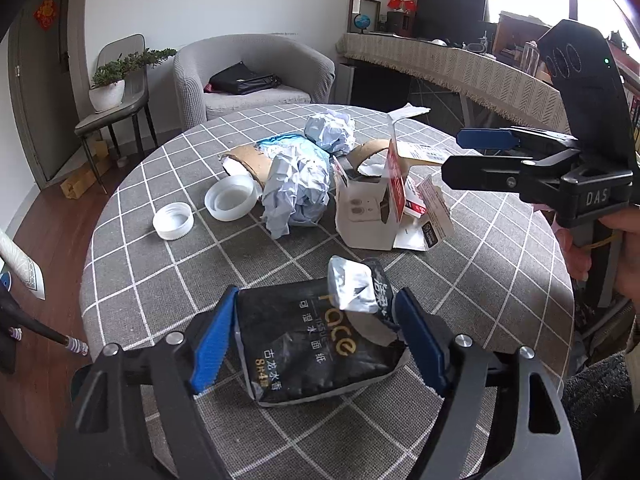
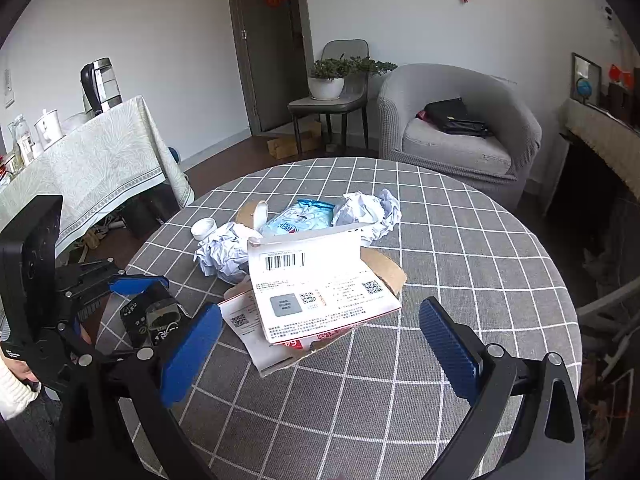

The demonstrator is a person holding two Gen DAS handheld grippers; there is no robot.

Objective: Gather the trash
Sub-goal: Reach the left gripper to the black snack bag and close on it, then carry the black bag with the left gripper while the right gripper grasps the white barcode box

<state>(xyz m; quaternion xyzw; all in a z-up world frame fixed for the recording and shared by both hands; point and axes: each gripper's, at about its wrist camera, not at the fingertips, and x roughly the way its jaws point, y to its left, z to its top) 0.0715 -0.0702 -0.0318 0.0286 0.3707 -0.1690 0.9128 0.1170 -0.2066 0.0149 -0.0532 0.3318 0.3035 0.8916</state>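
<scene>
Left gripper straddles the crumpled black tissue wrapper with gold lettering on the round table's grey checked cloth; blue pads sit at the wrapper's two edges, contact can't be confirmed. Right gripper has jaws wide apart, nothing between them, aimed at the torn white-and-red cardboard box. Relative to that box: wrapper just beside it on the near left, crumpled pale-blue paper wads, cardboard tube and two white plastic caps behind it.

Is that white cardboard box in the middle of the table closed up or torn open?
Torn open. The white cardboard box has flaps splayed outward, and its barcode panel stands folded up.
</scene>
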